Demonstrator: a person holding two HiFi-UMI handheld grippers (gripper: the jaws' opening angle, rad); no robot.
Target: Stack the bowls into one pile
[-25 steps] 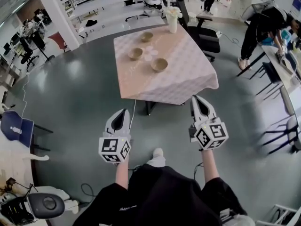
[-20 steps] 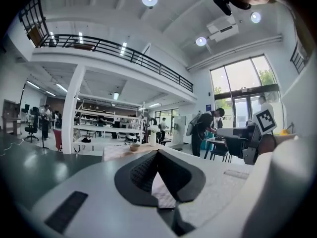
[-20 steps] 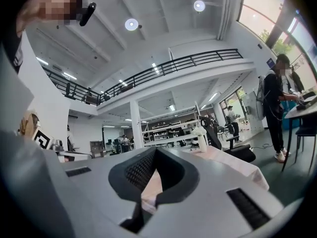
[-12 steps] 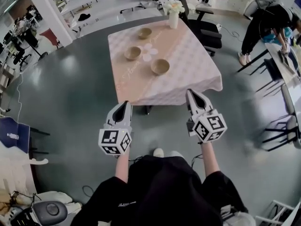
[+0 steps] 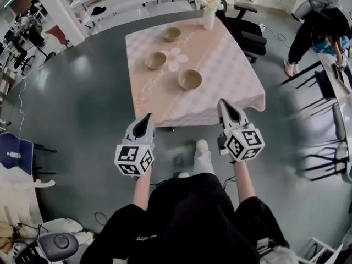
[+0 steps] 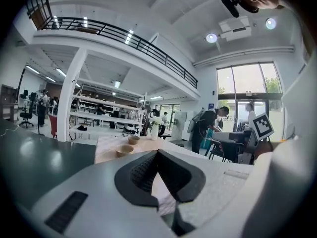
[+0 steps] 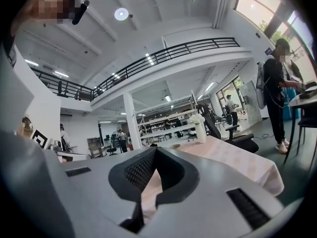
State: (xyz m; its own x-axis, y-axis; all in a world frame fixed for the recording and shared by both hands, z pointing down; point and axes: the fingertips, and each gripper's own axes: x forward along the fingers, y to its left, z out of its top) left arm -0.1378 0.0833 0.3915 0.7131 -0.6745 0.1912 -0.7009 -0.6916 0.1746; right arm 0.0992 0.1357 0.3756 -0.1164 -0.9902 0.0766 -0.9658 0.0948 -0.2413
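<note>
Head view shows three bowls; left gripper view shows only two.

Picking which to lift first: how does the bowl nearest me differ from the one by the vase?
The nearest bowl sits toward the front of the table, beside the flower print; the far bowl sits at the back, left of the vase. Both are tan, upright and unstacked.

Clothed table with three separate bowls, seemingly a flower vase
</note>
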